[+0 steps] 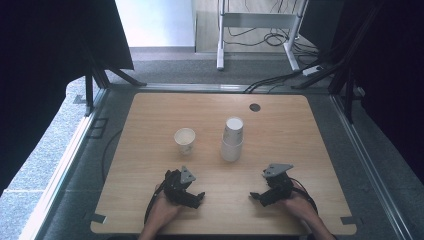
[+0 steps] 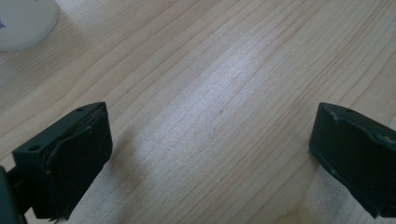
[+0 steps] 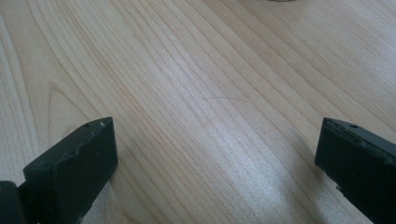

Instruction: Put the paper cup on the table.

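A single white paper cup (image 1: 184,140) stands upright, mouth up, left of the table's middle. To its right stands a stack of white paper cups (image 1: 232,139), wider at the bottom. My left gripper (image 1: 186,190) rests low near the front edge, below the single cup, held in a hand. Its jaws are wide apart over bare wood (image 2: 210,144), and the cup's side (image 2: 23,23) shows at the top left corner. My right gripper (image 1: 270,188) sits at the front right, below the stack, also open over bare wood (image 3: 217,149). Neither holds anything.
The wooden table (image 1: 150,115) has a small dark round hole (image 1: 255,107) near its far edge. Dark screens stand at both sides. Cables and a white desk frame (image 1: 260,20) lie on the floor beyond the table.
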{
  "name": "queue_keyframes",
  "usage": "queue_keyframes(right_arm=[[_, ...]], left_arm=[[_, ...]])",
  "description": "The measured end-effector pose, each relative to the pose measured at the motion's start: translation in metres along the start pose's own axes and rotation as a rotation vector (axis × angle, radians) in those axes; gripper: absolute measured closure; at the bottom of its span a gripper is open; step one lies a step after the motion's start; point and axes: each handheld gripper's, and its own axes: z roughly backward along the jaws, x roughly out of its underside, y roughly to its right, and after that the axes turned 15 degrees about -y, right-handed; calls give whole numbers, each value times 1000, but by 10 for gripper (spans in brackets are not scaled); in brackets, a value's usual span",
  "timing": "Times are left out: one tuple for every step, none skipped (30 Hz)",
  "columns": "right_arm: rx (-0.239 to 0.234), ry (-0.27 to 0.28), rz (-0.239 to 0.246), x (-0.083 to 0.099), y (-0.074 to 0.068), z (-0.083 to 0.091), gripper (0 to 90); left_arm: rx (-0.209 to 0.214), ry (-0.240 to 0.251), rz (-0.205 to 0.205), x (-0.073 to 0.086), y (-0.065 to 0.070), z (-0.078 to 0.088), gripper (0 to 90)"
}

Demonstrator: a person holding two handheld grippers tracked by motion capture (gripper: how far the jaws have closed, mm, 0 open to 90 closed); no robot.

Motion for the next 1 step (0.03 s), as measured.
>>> queue_keyframes(right_arm=[[0, 0, 1, 0, 0, 0, 0]], left_arm=[[1, 0, 1, 0, 0, 0, 0]])
